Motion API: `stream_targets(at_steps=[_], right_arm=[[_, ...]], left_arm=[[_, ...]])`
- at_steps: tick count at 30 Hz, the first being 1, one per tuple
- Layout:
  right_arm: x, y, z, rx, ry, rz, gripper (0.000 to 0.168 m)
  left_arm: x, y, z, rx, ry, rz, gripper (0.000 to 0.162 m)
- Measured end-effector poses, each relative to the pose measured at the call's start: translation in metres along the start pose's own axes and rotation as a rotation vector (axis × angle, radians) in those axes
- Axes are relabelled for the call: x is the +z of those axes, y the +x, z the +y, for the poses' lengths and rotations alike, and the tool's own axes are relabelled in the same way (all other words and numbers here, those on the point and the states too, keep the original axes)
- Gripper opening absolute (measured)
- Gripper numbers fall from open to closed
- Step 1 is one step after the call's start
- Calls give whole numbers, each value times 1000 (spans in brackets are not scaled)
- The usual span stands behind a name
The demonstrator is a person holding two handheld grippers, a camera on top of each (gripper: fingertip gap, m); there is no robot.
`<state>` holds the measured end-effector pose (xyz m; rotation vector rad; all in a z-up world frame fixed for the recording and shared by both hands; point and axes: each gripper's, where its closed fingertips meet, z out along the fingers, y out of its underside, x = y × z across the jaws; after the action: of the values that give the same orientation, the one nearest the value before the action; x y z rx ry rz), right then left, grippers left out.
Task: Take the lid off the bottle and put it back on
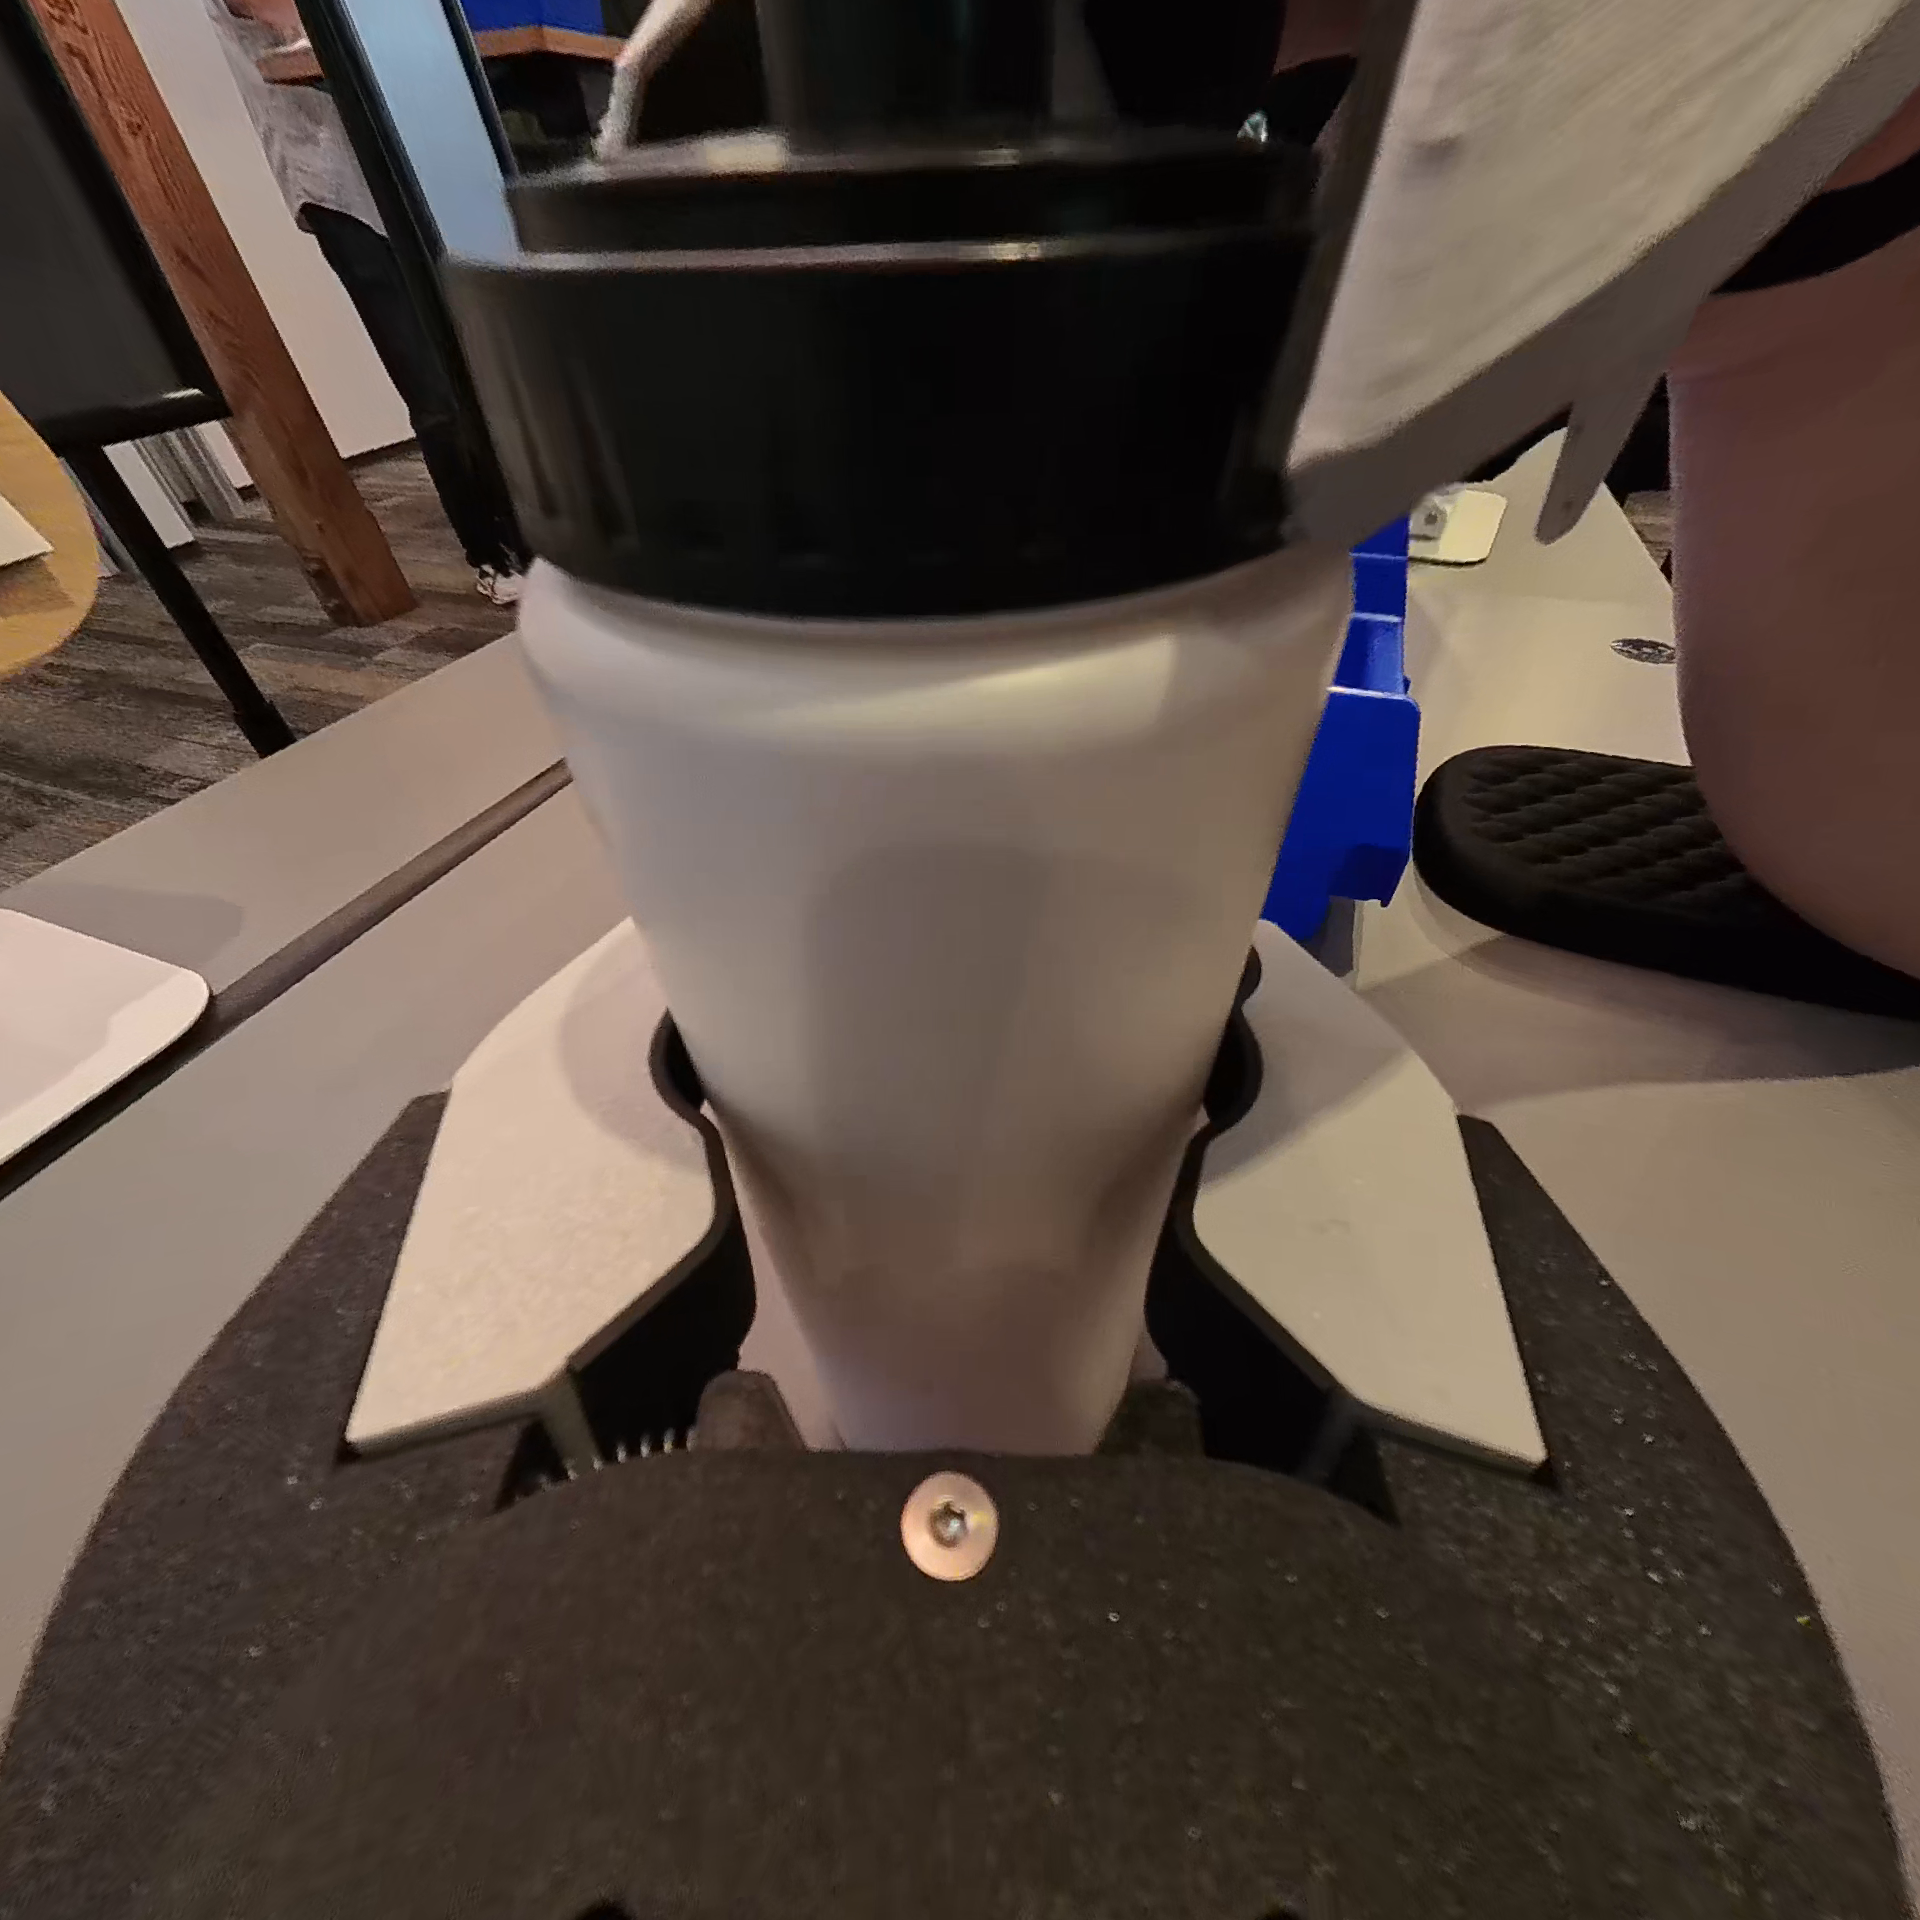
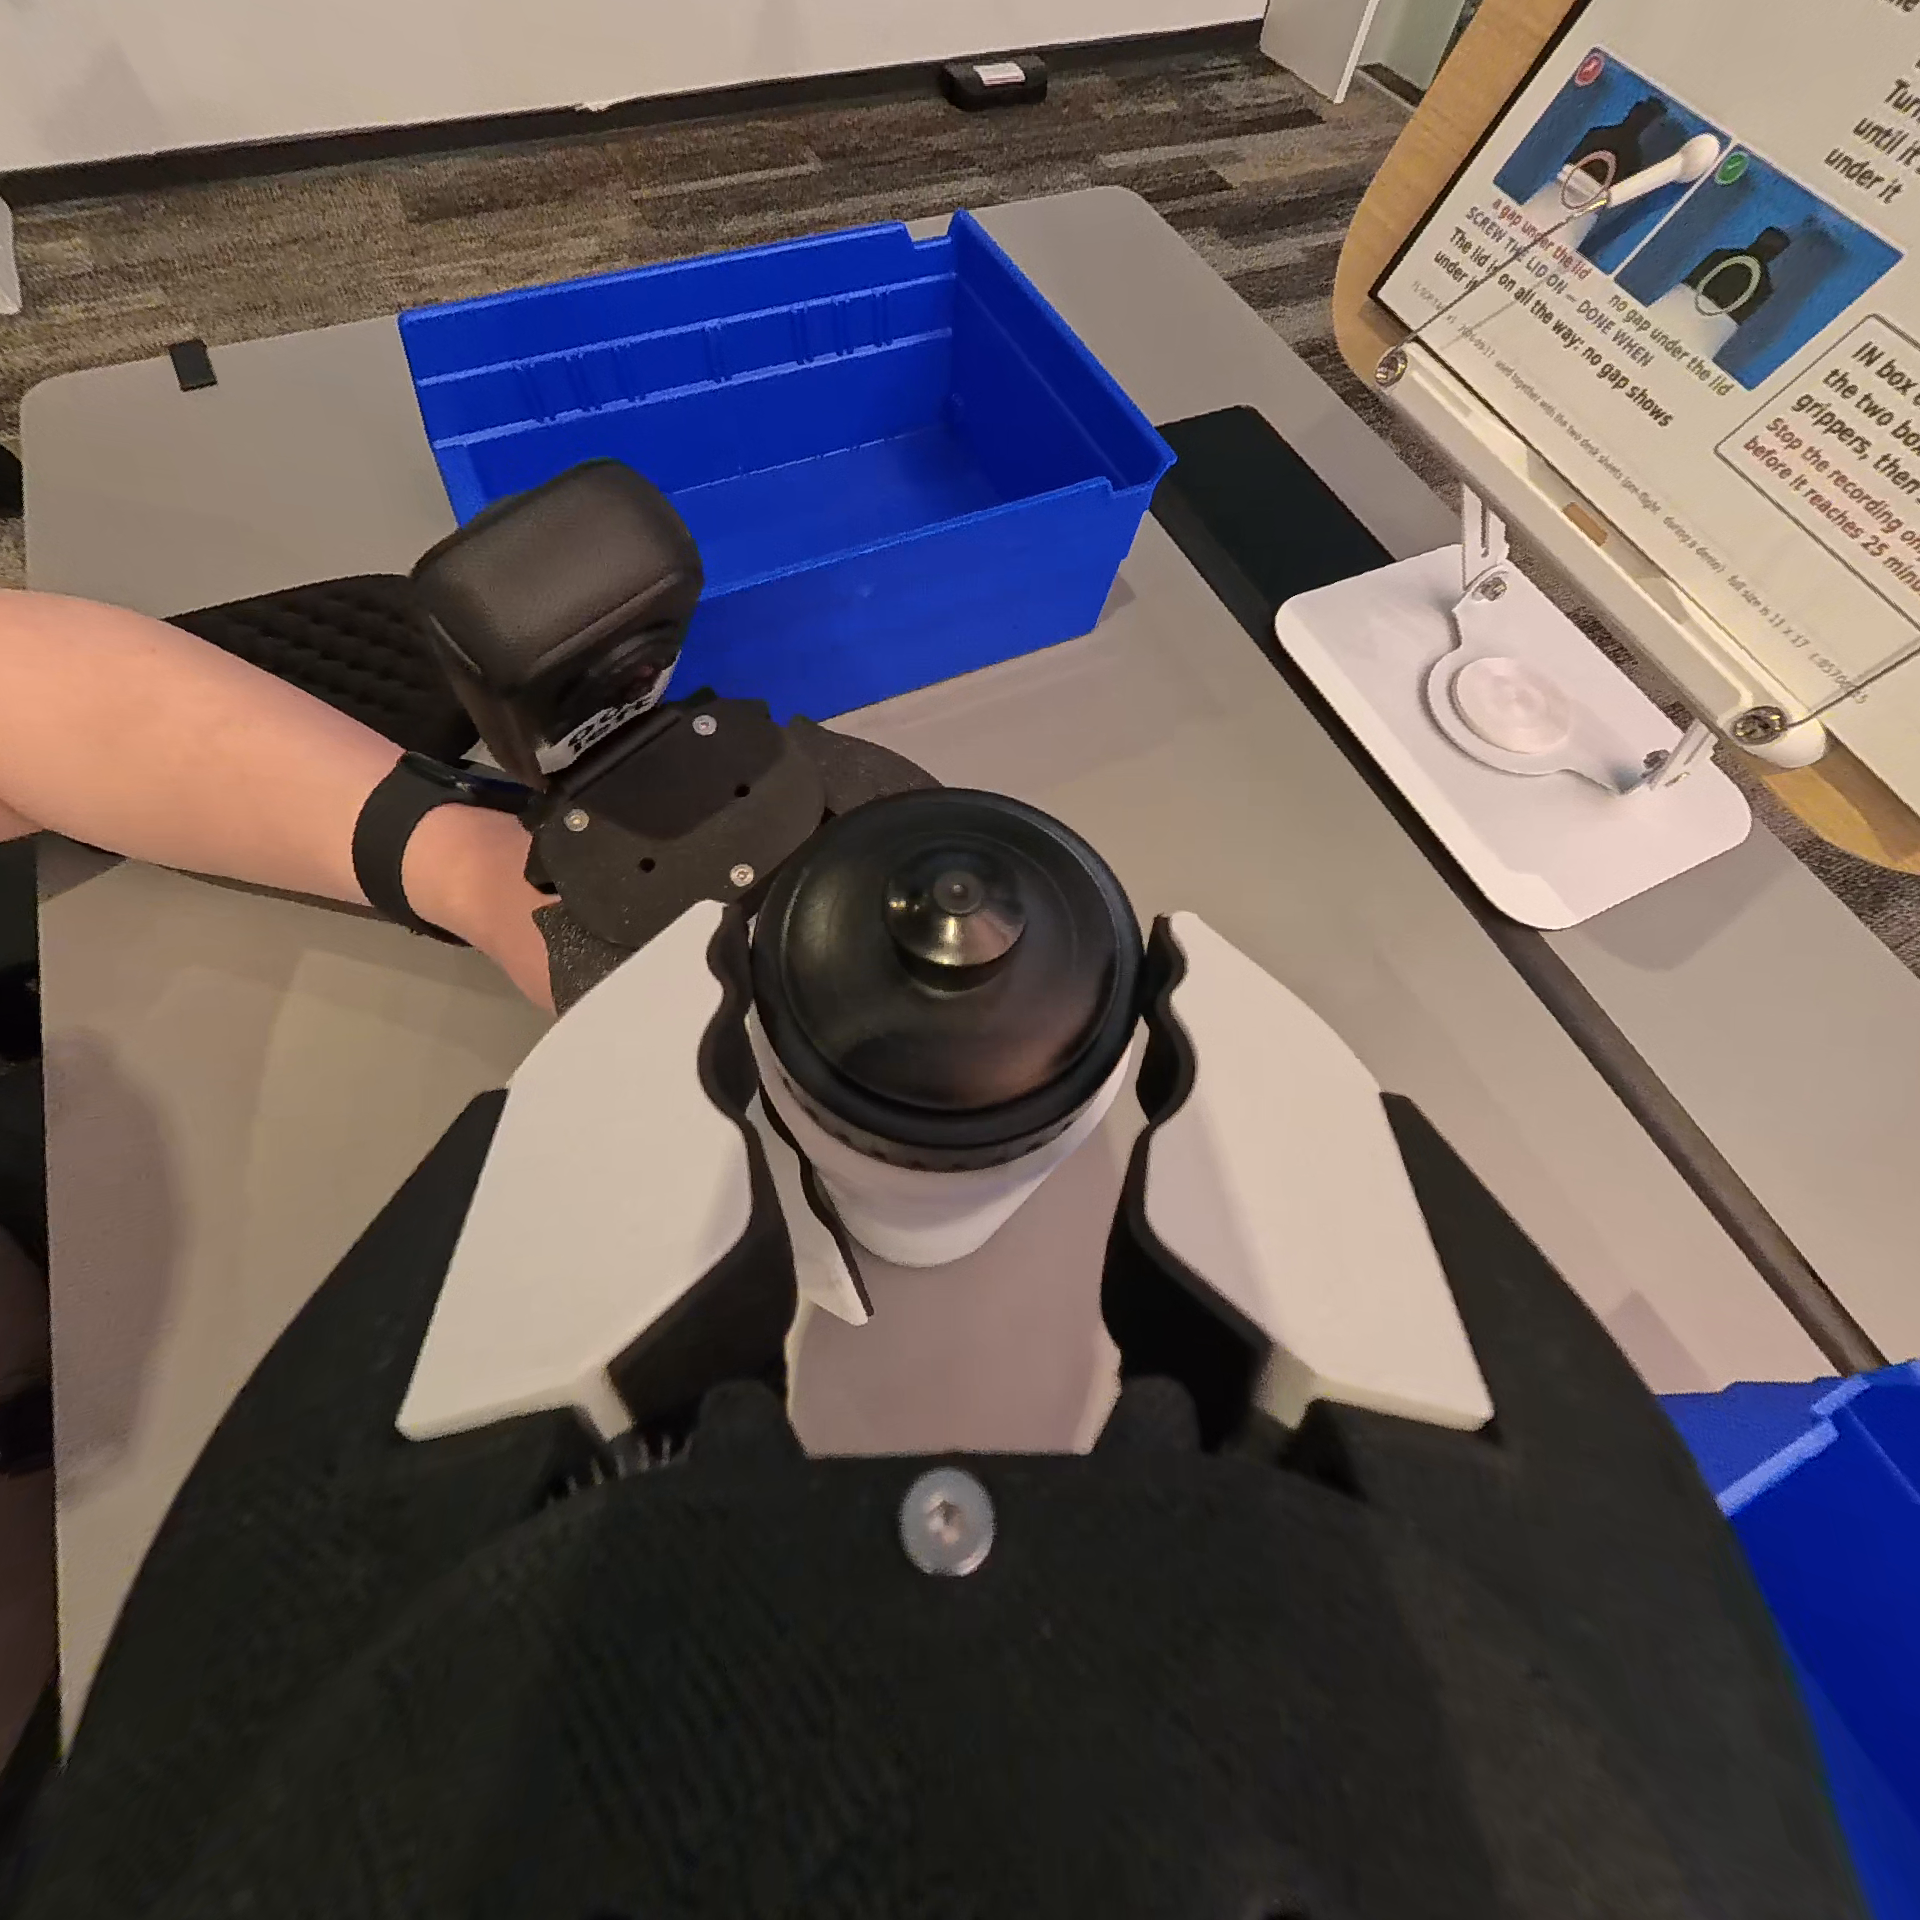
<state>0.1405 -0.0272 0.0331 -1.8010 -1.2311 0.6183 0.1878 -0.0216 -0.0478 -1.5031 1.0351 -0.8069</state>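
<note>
While your left gripper [image 1: 951, 1091] clamps the white plastic bottle [image 1: 935, 883], your right gripper [image 2: 945, 997] closes on its black round lid [image 2: 940, 966].
Behind the bottle sits an open blue plastic bin [image 2: 790, 416].

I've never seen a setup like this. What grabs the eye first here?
A white bottle with a black lid stands mid-table, caught between two tools: the left hand-held gripper clamps its body, while the right hand-held gripper closes around the lid from above. Behind it sits a bright blue bin.

Glossy black lid [image 2: 940, 971], matt white bottle [image 1: 935, 935]
</note>
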Motion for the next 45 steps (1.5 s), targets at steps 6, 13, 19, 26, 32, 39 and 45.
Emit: stream_targets(at_steps=[6, 13, 19, 26, 32, 39, 45], right_arm=[[-1, -1, 1, -21, 10, -38, 75], [-6, -6, 3, -66, 39, -141, 75], [-16, -17, 8, -131, 75, -292, 75], [-26, -29, 11, -179, 149, -453, 75], [-31, -39, 12, -200, 198, -538, 75], [-13, -22, -3, -169, 124, -233, 96], [1, -12, -4, 40, 11, -8, 87]], left_arm=[[1, 1, 0, 3, 1, 6, 96], [2, 9, 0, 8, 2, 68, 96], [4, 26, -1, 24, 9, 181, 96], [3, 45, -3, 38, 27, 288, 96], [0, 56, -2, 49, 21, 344, 96], [0, 31, 0, 20, -13, 136, 97], [-11, -1, 5, -10, -61, -90, 98]])
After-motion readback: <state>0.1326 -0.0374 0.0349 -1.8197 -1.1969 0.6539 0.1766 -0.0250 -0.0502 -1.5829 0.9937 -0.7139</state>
